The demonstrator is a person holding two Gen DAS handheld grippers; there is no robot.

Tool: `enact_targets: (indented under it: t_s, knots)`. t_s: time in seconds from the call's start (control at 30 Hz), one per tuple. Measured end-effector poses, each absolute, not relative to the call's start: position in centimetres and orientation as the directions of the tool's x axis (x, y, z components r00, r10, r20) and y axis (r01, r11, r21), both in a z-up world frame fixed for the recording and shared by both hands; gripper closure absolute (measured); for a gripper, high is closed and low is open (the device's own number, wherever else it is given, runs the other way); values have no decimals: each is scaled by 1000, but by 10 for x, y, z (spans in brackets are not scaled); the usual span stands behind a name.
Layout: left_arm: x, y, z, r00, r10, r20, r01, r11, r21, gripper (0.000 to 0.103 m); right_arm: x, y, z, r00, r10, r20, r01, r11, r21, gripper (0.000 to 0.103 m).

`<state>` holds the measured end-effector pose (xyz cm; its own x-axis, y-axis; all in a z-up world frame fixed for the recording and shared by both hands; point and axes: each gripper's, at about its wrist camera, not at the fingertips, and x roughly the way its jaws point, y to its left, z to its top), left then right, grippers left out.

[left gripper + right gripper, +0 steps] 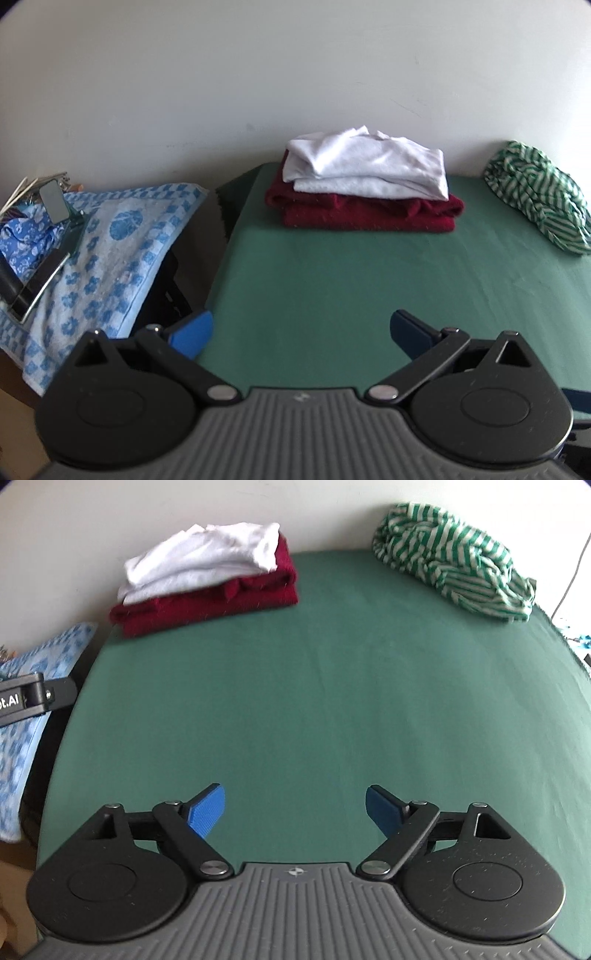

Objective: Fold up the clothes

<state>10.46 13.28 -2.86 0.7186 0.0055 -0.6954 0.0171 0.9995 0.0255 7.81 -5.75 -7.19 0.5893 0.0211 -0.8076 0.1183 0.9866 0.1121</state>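
At far left, a blue floral towel [110, 251] covers a side surface, with a small mirror [54, 202] and a dark flat device [35, 291] on it; neither shows any readable writing. In the right wrist view a black bar [33, 698] enters from the left edge over that towel, with white lettering cut off by the frame so that only "ot.AI" can be read. Next comes the green tabletop [332, 277]. The left claw [301, 330] hovers over its near left edge, blue fingers [194, 330] wide apart and holding nothing. At the back, against the wall, a folded white garment [365, 162] lies on a folded dark red one [365, 212], with no labels visible. The right claw [295, 810] hangs over the bare middle of the tabletop, its jaws also apart and empty. At the far right back corner, a green-and-white striped garment [454, 561] sits crumpled and unfolded, well apart from the folded stack and both claws.
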Motion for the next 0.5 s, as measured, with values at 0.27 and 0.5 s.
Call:
enact_targets:
  t_s: [0.27, 0.5]
  knots:
    - [63, 126, -18, 700, 88, -708, -46, 996, 78, 1, 55, -74, -72, 547, 64, -835, 94, 986, 137, 17]
    - [18, 113, -17, 654, 180, -735, -114, 984, 140, 1, 45, -82, -66, 554, 111, -825, 8, 990, 139, 17]
